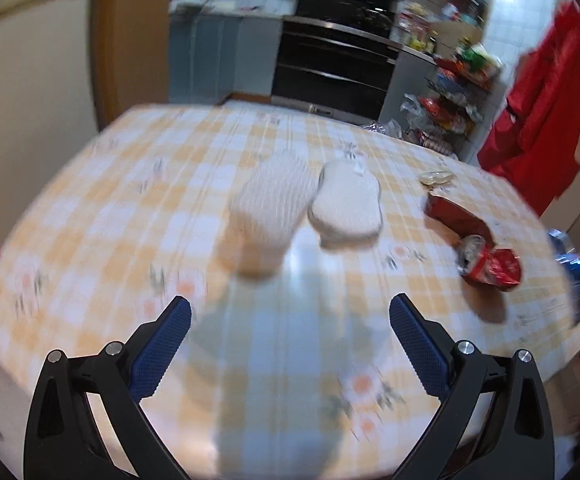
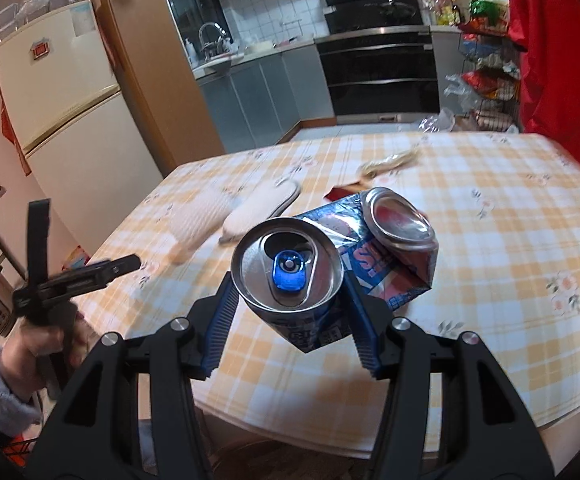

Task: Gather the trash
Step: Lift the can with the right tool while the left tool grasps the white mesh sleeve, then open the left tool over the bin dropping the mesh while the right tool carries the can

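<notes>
The right gripper (image 2: 290, 280) clamps the crushed blue can (image 2: 330, 268) at frame centre, mid-collection. The left gripper (image 1: 290, 344) hangs spread and empty; next probably the red can (image 1: 490, 266), middle right.

1. The crushed blue can (image 2: 330, 264) carries large white letters on its bent side; only a fragment like "SI" can be made out, the rest folded away.
2. Low on the same can is a small white panel with fine print, too small to read.
3. The crushed red can (image 1: 490, 266) shows white markings, blurred beyond reading.
4. The fridge (image 2: 56, 92) bears a small red sign and a pale sticker; neither is legible.
</notes>
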The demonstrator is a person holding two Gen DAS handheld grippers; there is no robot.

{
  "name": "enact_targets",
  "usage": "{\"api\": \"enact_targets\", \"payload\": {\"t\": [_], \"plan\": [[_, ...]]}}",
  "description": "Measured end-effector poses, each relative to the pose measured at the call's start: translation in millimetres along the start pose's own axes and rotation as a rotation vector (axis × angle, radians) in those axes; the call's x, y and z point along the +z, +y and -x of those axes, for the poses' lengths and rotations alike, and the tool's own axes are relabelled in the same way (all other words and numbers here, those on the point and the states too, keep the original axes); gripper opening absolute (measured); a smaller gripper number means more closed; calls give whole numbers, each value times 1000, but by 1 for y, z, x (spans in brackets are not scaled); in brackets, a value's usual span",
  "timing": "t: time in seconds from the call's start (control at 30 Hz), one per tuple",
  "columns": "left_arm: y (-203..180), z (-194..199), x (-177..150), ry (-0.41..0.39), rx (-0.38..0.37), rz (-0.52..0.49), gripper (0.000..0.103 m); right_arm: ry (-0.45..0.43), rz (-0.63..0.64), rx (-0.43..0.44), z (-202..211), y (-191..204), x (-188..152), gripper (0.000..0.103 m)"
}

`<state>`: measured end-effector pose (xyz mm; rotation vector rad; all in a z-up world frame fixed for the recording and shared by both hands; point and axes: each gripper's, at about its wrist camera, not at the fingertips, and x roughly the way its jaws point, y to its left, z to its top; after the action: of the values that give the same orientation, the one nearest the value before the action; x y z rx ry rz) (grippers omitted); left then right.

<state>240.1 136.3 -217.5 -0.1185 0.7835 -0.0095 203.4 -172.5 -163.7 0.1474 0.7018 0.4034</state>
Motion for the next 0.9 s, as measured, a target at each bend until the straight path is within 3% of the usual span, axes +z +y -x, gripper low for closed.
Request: {"api": "enact_targets", "payload": {"t": [0.13, 0.17, 0.33, 0.4, 0.43, 0.5, 0.53, 0.73, 0.9], "plan": [[-7, -40, 32, 0, 52, -140, 97, -17, -22, -43, 7, -19, 7, 54], [-7, -52, 40, 2, 75, -159, 91, -18, -28, -52, 9, -23, 8, 54], [-1, -100, 58, 86, 112, -152, 77, -22, -54, -99, 22, -42, 6, 54], [-1, -112, 55, 128, 103, -156, 63, -22, -65, -108, 26, -47, 4, 54], [-1, -117, 52, 156, 130, -170, 47, -22, -69, -109, 28, -48, 3, 54], [3, -110, 44, 143, 132, -164, 33, -27, -74, -108, 34, -50, 1, 54], [5, -104, 41, 137, 114, -153, 20, -31, -74, -108, 36, -49, 1, 54], [0, -58, 22, 129, 91, -197, 18, -60, -90, -91, 56, -47, -6, 54], [-15, 7, 13, 79, 8, -192, 18, -90, -90, -82, 79, -43, -11, 54]]}}
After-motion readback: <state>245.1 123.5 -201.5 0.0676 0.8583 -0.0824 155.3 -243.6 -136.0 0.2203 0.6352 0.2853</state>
